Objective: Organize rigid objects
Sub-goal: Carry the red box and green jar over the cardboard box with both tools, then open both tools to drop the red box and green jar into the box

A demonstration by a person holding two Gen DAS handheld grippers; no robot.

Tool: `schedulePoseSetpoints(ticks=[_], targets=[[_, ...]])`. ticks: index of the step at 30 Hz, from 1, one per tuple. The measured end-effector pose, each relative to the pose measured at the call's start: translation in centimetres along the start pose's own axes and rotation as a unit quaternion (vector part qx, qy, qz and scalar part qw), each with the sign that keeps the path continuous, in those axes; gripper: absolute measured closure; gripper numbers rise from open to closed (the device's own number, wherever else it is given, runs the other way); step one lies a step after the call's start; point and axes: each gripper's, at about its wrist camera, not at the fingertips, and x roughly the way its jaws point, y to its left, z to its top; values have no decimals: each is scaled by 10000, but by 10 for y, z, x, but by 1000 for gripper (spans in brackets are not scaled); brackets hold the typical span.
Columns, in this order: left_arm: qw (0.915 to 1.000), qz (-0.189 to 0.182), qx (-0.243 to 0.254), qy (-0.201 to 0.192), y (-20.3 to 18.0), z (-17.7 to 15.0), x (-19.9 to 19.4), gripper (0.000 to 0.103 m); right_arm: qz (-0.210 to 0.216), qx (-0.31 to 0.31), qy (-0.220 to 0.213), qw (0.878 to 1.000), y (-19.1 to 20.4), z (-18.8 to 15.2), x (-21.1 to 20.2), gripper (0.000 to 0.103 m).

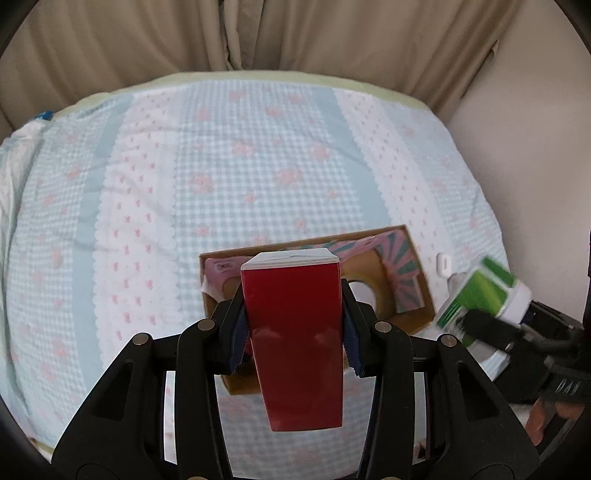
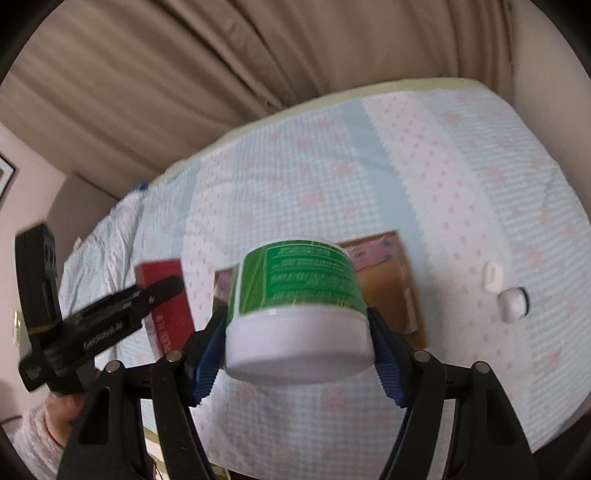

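My left gripper [image 1: 293,332] is shut on a tall red box [image 1: 293,332] with a white top, held above the bed. Behind it lies an open cardboard box [image 1: 419,295] with pink and teal printed items inside. My right gripper [image 2: 297,339] is shut on a green-labelled jar [image 2: 301,284] with a white lid, its blue pads [image 2: 208,365] pressing both sides. The same jar [image 1: 484,295] shows blurred at the right of the left wrist view. In the right wrist view the red box [image 2: 170,306] and left gripper [image 2: 122,314] sit at the left, and the cardboard box [image 2: 391,288] lies behind the jar.
A bed with a blue-checked, pink-flowered cover [image 1: 221,166] fills both views. Two small white objects [image 2: 511,302] lie on the cover right of the cardboard box. Beige curtains [image 1: 295,33] hang behind the bed. A hand in a fuzzy sleeve [image 2: 40,435] holds the left gripper.
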Motion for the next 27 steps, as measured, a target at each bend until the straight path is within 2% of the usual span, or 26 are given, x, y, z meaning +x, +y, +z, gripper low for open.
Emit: schedulePoseSetpoints(ticks=[6,14,19,24,26,27], targets=[[9995,5,21,325,14,1,42,64,-142,-203,382,9990,18,-12,52,36],[9964,123,89,837,26,5,115,64,-189,-305,816,9960,9,-23,125,36],[9939,259,306,1025,27,5,154,64,-134,-503,1019,9934,2,-30,164,36],[9899,376,593,1229,24,-1,170,64,127,-562,1328,9895,6,-41,187,36],[9886,371,704,1278,21,1,170,62,157,-591,1411,9881,8,-44,193,36],[9880,390,741,1299,19,3,169,54,142,-639,1459,9871,11,-44,195,36]])
